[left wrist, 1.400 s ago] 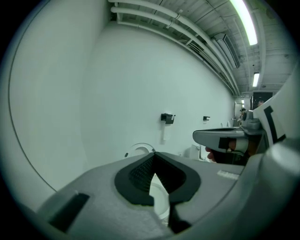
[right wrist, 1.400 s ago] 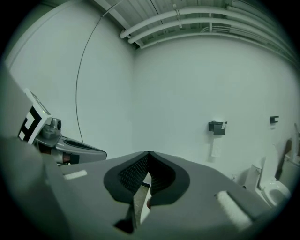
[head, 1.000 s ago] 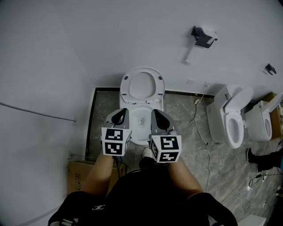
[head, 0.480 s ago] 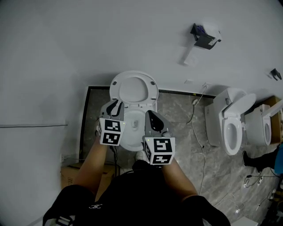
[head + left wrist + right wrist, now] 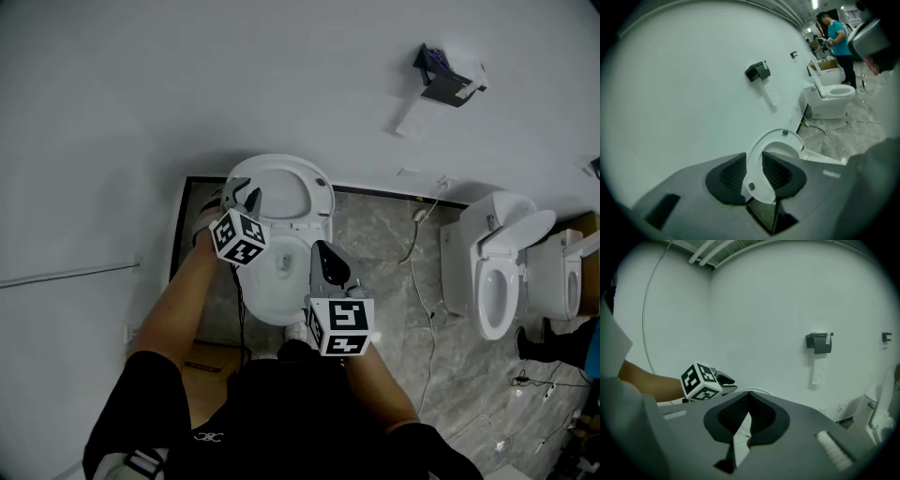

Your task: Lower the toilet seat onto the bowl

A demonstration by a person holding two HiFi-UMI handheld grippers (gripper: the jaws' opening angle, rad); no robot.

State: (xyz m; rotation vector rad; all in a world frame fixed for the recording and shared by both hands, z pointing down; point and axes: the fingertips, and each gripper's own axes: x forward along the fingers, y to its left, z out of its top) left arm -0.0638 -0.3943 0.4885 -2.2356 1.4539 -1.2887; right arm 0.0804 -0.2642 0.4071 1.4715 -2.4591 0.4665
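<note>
No word, number or brand can be read anywhere. The nearest to signs are the black-and-white square code patterns on the faces of the cube [image 5: 239, 238] on the left claw [image 5: 246, 194] and of the cube [image 5: 341, 326] on the right claw [image 5: 323, 249]; they carry no letters. A small white emblem [image 5: 207, 436] sits on the person's black shirt [image 5: 281, 412], too small to read.

Left tongs [image 5: 246, 194] hover at the raised toilet seat [image 5: 322, 195].
</note>
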